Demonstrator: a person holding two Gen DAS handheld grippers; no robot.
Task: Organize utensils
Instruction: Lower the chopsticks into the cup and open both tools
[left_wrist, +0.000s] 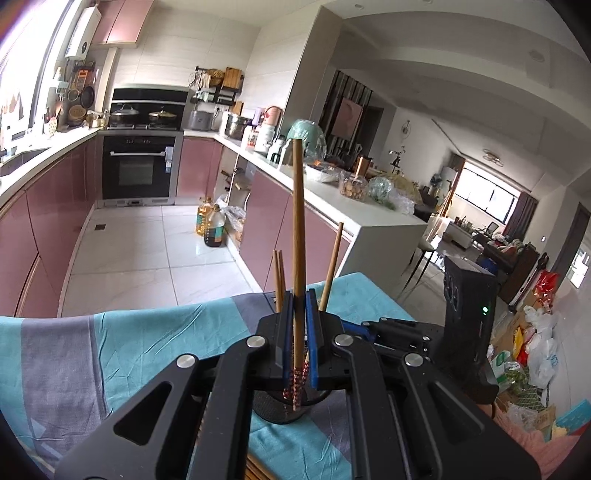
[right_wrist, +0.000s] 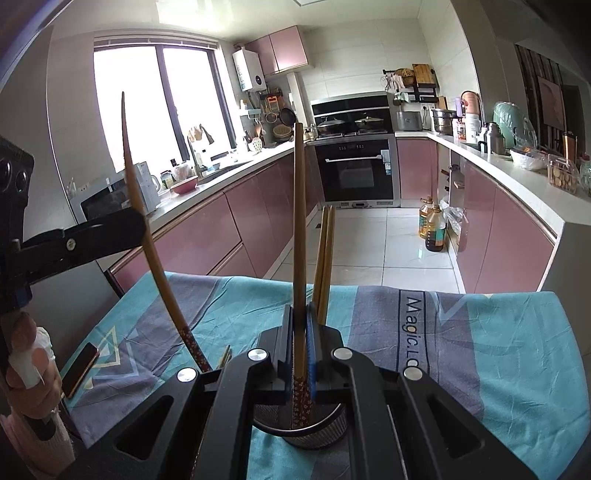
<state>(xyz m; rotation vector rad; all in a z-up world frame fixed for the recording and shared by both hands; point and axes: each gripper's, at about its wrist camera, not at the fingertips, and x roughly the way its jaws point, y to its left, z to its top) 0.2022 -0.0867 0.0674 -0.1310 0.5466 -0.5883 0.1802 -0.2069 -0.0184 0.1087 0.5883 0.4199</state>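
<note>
Each chopstick stood nearly upright, patterned tip down, over the black mesh holder (right_wrist: 317, 424) on the table's teal and grey cloth (right_wrist: 480, 332). The right claw (right_wrist: 300, 354) was clamped on one chopstick (right_wrist: 299, 221), whose tip was already inside the holder's rim. The left claw (left_wrist: 299, 332) was clamped on the other chopstick (left_wrist: 297, 229), its tip low over the same holder (left_wrist: 280, 406). More chopsticks (right_wrist: 325, 258) stood in the holder behind. Both sticks looked due to drop straight down, the right one being nearer.
</note>
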